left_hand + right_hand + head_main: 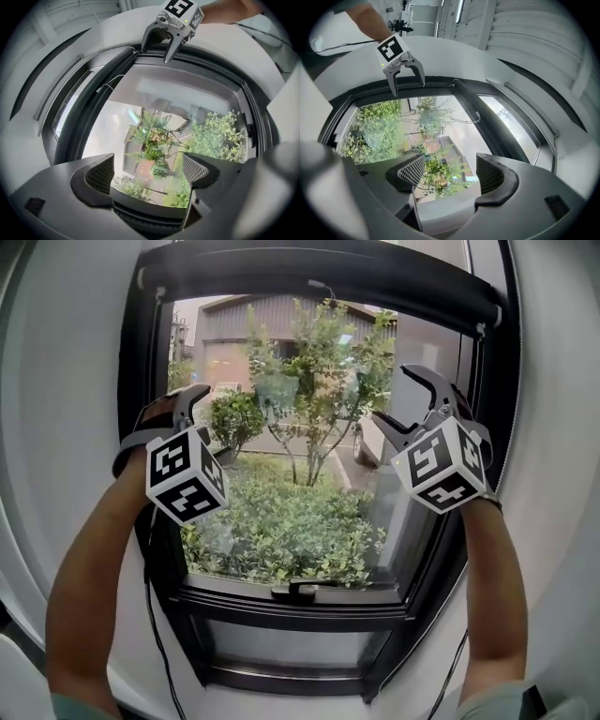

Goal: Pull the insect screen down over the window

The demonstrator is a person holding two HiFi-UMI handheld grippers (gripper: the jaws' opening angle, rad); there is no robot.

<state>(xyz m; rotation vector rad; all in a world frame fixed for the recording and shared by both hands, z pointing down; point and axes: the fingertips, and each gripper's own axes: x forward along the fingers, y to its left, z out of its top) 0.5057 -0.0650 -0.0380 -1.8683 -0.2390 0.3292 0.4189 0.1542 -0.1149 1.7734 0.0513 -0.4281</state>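
Now, left tool (147, 171): released, jaws wide, only glass and greenery between them; raised at the window's left side.
Right tool (450, 171): also released and empty, level with the left tool at the window's right side.
Room between tools: open, about the pane's width, with nothing in the way.
Side edges: the window frame (281, 610) has dark uprights just outboard of each tool, and white wall (66, 381) curves in close, so there is little sideways room.
Below the tools: a handle (302, 590) sits on the lower rail, the 1 thing that sticks out on the way down.
Insect screen: not drawn; seemingly rolled inside the dark cassette (309, 270) across the frame's top, above both tools.
Hold: a thin cord (466, 121) hangs under the cassette, ahead of the right tool; it is probably the pull, otherwise the screen's bottom bar near its 2 ends.
Handling: likely light, with a stiff bar and soft mesh that snags or tears, and a spring that tugs back; pull evenly.
Beyond: shrubs (281, 521) outside the glass.
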